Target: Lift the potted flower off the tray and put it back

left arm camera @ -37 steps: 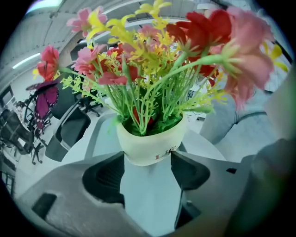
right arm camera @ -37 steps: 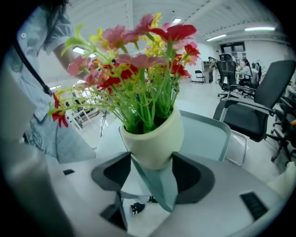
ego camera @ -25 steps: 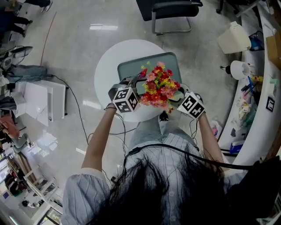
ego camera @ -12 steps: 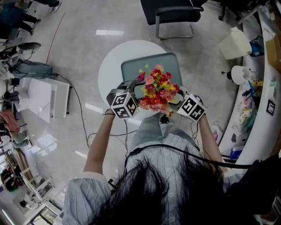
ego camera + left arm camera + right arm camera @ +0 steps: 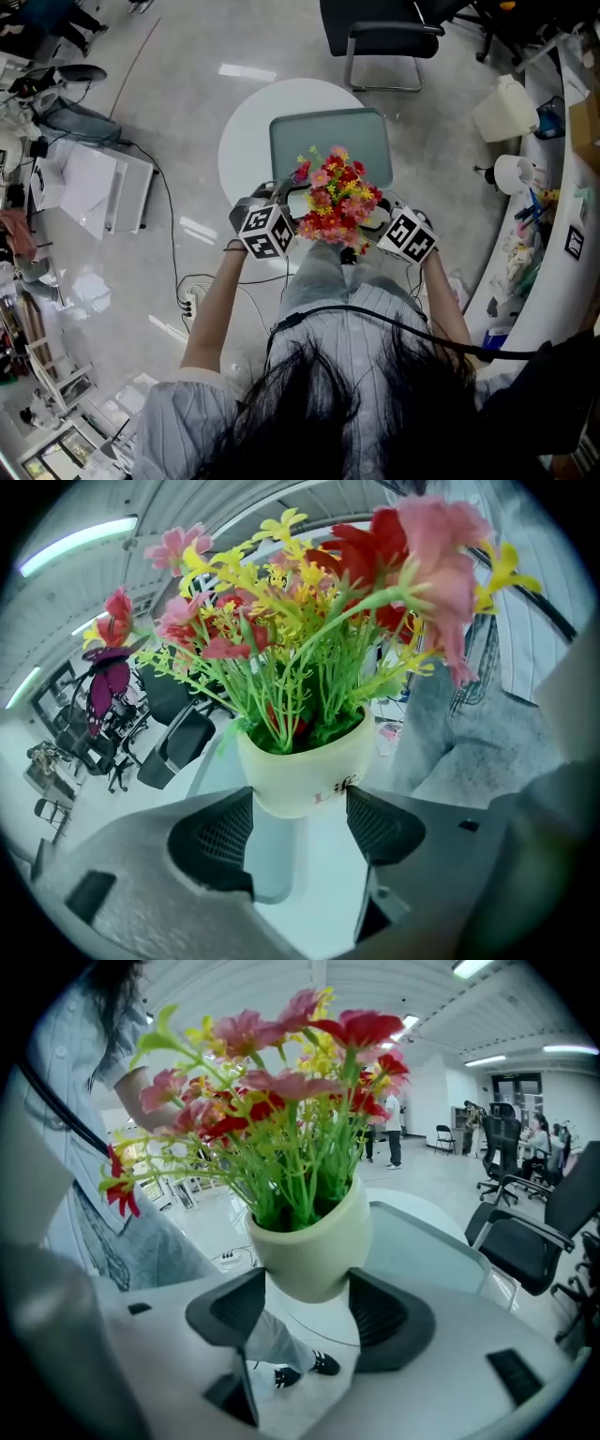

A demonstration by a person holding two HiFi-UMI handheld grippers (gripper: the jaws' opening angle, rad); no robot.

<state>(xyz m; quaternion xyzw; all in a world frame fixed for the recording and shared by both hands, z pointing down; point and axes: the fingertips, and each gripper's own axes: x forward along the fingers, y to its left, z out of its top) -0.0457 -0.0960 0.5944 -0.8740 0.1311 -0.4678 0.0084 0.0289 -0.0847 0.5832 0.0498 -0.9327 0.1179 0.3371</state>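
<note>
You hold the potted flower (image 5: 337, 202) aloft at mid-frame, off the grey-green tray (image 5: 328, 141) on the round tabletop (image 5: 246, 141). The fingers of the left gripper (image 5: 298, 803) and right gripper (image 5: 307, 1288) are each closed on the cream pot's lower curve. It looks light but glossy and rounded, so grip the pot, never the floppy stems.

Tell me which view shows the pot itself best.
Right gripper view: the cream pot shows sharp from rim to rounded base, pinched between the jaws. Left gripper view shows it too, slightly blurrier. In the head view, the flowers hide it.
</note>
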